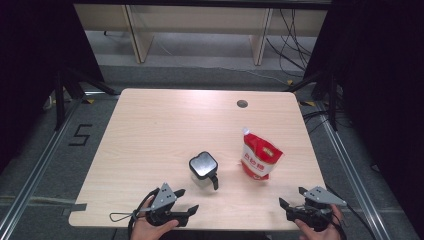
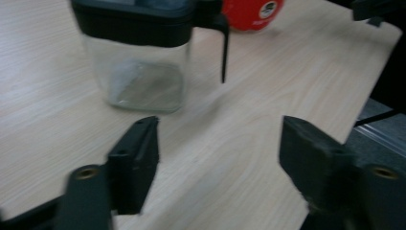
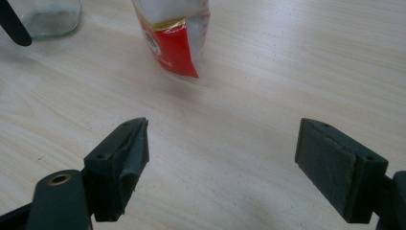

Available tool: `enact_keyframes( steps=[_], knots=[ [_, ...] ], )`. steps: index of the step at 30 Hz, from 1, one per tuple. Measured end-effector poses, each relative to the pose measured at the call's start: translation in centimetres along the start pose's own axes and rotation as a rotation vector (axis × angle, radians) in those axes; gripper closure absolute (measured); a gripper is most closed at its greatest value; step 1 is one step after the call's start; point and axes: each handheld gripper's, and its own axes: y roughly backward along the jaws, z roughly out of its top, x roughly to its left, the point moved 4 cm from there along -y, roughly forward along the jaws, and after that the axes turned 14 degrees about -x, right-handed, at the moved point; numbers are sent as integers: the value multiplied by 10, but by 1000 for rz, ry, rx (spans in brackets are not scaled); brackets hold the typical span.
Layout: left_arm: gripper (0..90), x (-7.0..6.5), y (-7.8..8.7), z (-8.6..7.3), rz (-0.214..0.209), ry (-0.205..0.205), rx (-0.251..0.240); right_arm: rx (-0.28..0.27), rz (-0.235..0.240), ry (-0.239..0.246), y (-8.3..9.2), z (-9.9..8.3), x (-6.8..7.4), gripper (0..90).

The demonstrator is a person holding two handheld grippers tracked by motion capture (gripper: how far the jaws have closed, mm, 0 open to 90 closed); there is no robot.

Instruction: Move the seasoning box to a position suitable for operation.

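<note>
- My left gripper [image 1: 186, 200] sits at the near edge of the table, left of centre, with its jaws parted and nothing between them; bare wood shows in the gap in the left gripper view [image 2: 218, 158].
- My left hand [image 1: 150, 225] wraps the body of that gripper from below, and its grey three-cornered plate faces up at the high camera.
- My right gripper [image 1: 292, 196] rests near the table's near right corner, jaws spread wide and holding nothing; in the right gripper view [image 3: 222, 158] I see only tabletop between the pads.
- My right hand [image 1: 320, 226] grips it from the bottom edge of the high view.
- Just ahead of the left gripper stands the glass jar [image 1: 203, 167], upright, clear-walled with a black lid and a black handle hanging down its side; in the left gripper view the jar [image 2: 141, 72] is close in front of the jaws but apart from them.
- Ahead of the right gripper, and to the right of the jar, lies the red and white pouch [image 1: 260, 156], near the jar yet not touching it; the right gripper view shows the pouch [image 3: 174, 43] well beyond the jaws.
- Both things rest on the pale wooden table [image 1: 165, 125], which has a round cable hole [image 1: 242, 104] near its far edge.
</note>
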Motion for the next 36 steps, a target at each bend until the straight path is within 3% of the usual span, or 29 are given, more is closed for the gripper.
enact_keyframes(
  steps=[1, 3, 4, 7, 9, 10, 11, 12, 13, 14, 15, 16, 19, 20, 21, 22, 24, 26, 28, 33, 36],
  knots=[
    [465, -3, -6, 2, -15, -37, -7, -6, -1, 12, 0, 0, -1, 200],
    [555, -6, -9, 2, -12, -27, -17, -12, -4, 11, -1, 0, -1, 200],
    [629, -10, -16, 7, -40, -40, -44, -14, 0, 10, -1, 0, -1, 201],
    [784, -16, -25, 10, -48, -10, -63, -6, -1, 14, -1, 0, -1, 204],
    [820, -20, -35, 13, -58, -31, -70, -14, 0, 12, -2, 0, -1, 204],
    [871, -25, -47, 15, -57, -17, -73, -8, -8, -14, -1, -1, 2, 204],
    [888, -25, -47, 15, -57, -17, -73, -7, -8, -15, -1, -1, 2, 205],
    [888, -28, -52, 15, -47, -11, -69, -7, -8, -15, -1, -1, 2, 205],
    [891, -30, -65, 14, -43, -47, -60, 2, -12, -8, -1, -1, 1, 207],
    [892, -30, -65, 14, -43, -47, -60, 2, -12, -8, -1, -1, 1, 207],
    [892, -32, -77, 12, -23, -56, -48, 4, -4, -22, 0, 0, 2, 207],
    [892, -33, -82, 11, -18, -54, -46, 2, -5, -6, 0, -1, 1, 207],
    [892, -30, -92, 8, 31, -72, -38, 2, -3, -21, 0, -1, 2, 208],
    [892, -30, -92, 8, 31, -72, -38, 0, 5, -11, 0, -1, 2, 209],
    [892, -25, -96, 7, 68, -54, -42, -11, 11, 22, -1, 0, -1, 209],
    [892, -23, -98, 7, 78, -46, -40, -10, 14, 3, -2, 0, 1, 210],
    [893, -24, -101, 6, 90, -26, -48, -2, 17, 19, -3, -1, 0, 212],
    [892, -23, -102, 6, 89, -47, -43, 0, 19, 17, -3, -1, 1, 213],
    [892, -24, -101, 6, 109, -33, -44, -7, 21, 15, -2, 0, 1, 218],
    [892, -20, -91, 9, 138, -44, -65, -2, 17, 7, -2, -1, 1, 221],
    [892, -14, -83, 10, 162, -52, -72, -13, 13, 34, -2, -1, 0, 222]
  ],
)
